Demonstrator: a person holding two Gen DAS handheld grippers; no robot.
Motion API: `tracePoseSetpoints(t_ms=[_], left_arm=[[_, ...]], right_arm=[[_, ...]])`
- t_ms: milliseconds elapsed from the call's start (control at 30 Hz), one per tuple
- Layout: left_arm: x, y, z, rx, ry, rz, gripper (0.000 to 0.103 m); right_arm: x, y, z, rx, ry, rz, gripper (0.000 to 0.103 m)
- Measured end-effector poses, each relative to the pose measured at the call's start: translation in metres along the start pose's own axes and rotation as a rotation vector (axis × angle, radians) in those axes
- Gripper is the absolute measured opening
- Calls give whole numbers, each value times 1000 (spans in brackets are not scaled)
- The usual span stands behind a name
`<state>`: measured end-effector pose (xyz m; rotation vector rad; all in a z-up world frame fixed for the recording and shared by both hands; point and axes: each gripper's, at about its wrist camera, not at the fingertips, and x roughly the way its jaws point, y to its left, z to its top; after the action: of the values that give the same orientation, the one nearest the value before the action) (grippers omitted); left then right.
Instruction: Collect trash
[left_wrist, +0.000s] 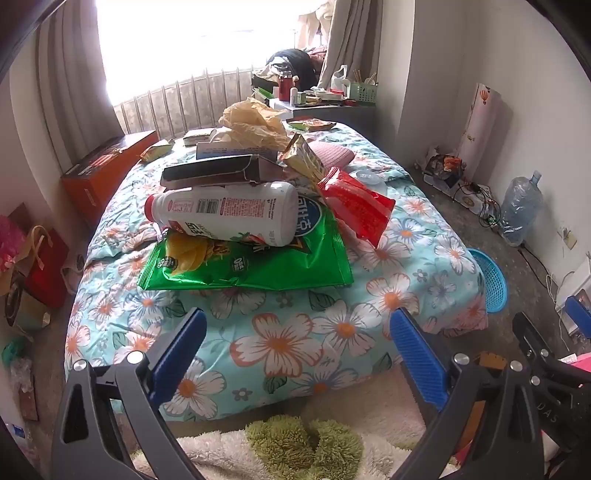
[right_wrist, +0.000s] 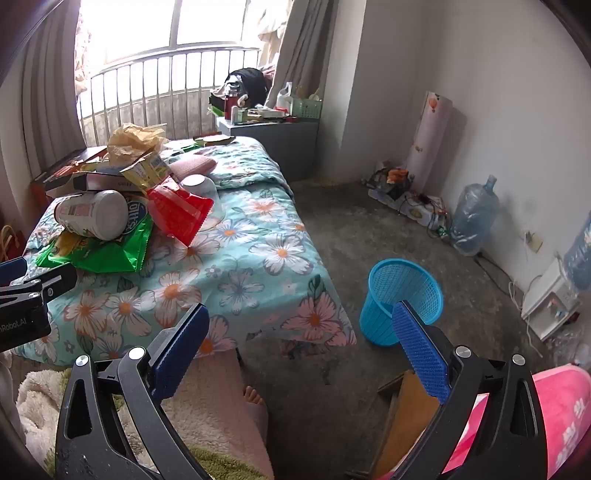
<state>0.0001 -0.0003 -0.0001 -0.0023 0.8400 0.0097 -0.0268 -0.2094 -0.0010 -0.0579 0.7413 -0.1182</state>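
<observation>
Bed (left_wrist: 280, 343) with a flowered quilt fills the middle of the room, and the trash sits in one heap on its far half. Bin (right_wrist: 400, 301), a blue mesh one, stands on the floor just beside the right near corner of the bed, upright and apparently empty.

In the heap the largest piece is a green bag (left_wrist: 251, 266) lying flat at the near side. A white bottle (left_wrist: 225, 212) lies on its side on top of it, cap to the left. A dark box (left_wrist: 218, 170) rests on the bottle, a red packet (left_wrist: 356, 206) leans to the right of it, and crumpled paper (left_wrist: 255, 122) crowns the far end.

The left gripper (left_wrist: 295, 354) has its jaws wide with nothing between them, well short of the heap. The right gripper (right_wrist: 301, 354) is equally wide and empty, aimed between bed and bin.

I judge that collecting has not begun. The next move calls for reaching far forward to one loose piece; the red packet seems easiest, since nothing rests on it.
</observation>
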Motion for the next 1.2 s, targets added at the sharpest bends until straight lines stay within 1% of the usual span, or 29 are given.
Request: tracePoseSetpoints(t_ms=[600,900,1100,1200], left_arm=[[0,0,0,-1,6,-1,97],[4,-3,-1,0,8,0,97],[0,4,-8,-8,14,6,97],[4,7,-5,-10,29,8,97]], right_arm=[[-2,-3,0,1,0,0,95],[6,-2,-1,0,1,-1,95],[3,-1,-1,2,-4,0,95],[2,0,0,4,-8,-2,95]])
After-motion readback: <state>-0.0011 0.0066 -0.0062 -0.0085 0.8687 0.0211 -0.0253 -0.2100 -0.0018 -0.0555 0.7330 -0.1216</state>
